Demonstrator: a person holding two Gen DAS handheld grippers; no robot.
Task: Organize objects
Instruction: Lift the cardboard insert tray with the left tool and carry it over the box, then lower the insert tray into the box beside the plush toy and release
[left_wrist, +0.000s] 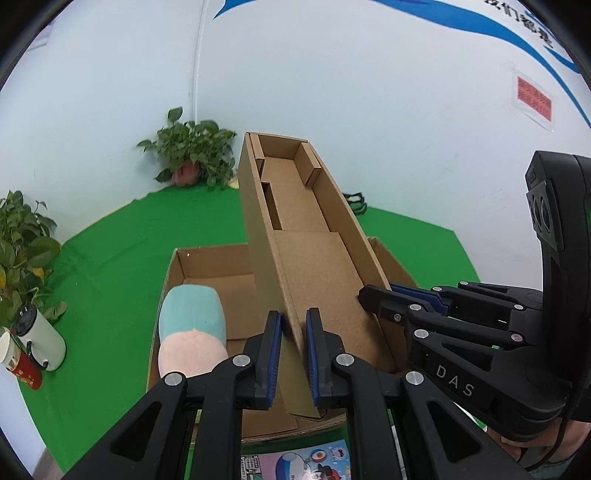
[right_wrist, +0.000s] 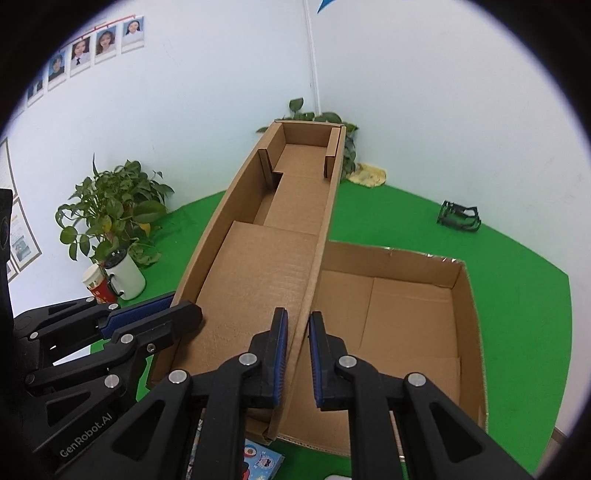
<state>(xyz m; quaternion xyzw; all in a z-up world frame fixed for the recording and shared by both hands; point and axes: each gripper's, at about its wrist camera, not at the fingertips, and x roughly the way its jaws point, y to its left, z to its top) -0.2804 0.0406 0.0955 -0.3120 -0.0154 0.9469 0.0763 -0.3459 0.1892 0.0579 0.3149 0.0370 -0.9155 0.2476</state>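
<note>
Left tongs (left_wrist: 293, 354) and right tongs (right_wrist: 297, 354) each clench a wall of the narrow cardboard tray (left_wrist: 310, 254).

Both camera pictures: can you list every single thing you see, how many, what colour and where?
long narrow cardboard tray: one, brown, held up over the big box, one side wall in each gripper
big open cardboard box: one, brown, on the green cloth
soft plush toy: one, pale blue and pink, inside the big box
green cloth: one, covers the table
leafy potted plants: two, green, by the wall
white mug: one, beside the near plant
red-and-white cup: one, next to the mug
picture book: one, colourful, front edge
left hand-held gripper: black, blue pads, shut on tray wall
right hand-held gripper: same, shut on opposite wall
</note>
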